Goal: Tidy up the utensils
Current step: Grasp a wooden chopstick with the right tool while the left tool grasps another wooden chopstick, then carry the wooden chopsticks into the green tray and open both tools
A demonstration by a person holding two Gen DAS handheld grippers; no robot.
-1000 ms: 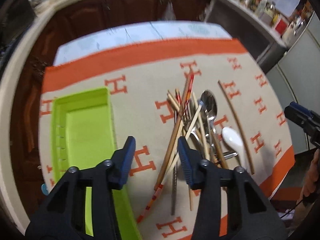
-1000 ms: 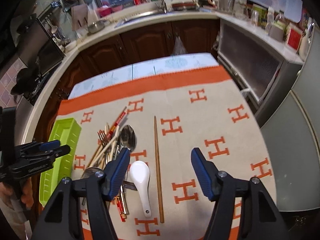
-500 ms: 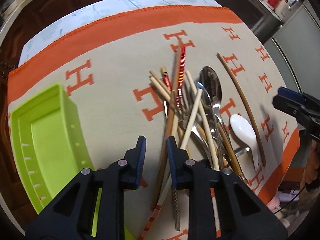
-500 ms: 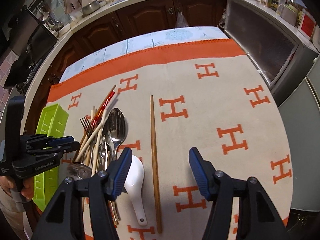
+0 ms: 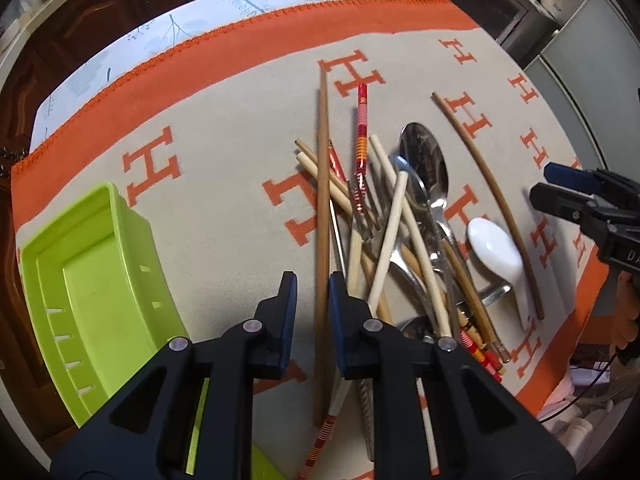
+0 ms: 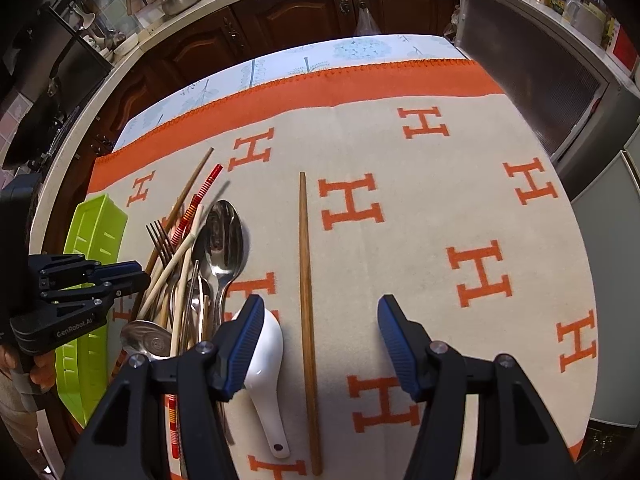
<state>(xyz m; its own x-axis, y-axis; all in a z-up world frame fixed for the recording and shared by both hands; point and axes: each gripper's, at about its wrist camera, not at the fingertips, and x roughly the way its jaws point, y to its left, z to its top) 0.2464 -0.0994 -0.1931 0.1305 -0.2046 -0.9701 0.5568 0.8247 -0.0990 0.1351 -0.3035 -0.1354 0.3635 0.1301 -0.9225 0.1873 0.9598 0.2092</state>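
Orange-bordered H-patterned cloth [image 6: 420, 216], wooden cabinets [image 6: 304, 4]

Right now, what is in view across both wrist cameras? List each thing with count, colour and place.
Tray: one, lime green, left of the pile, nothing visible in it.
Utensil pile: chopsticks, metal spoons, fork; exact count unclear; mid-cloth.
Brown chopstick: one, between the left gripper's fingers.
Lone chopstick: one, brown, right of the pile.
Soup spoon: one, white, beside the lone chopstick.
Cloth: one, beige with orange H pattern, covering the table.
Left gripper: narrowly open.
Right gripper: wide open.
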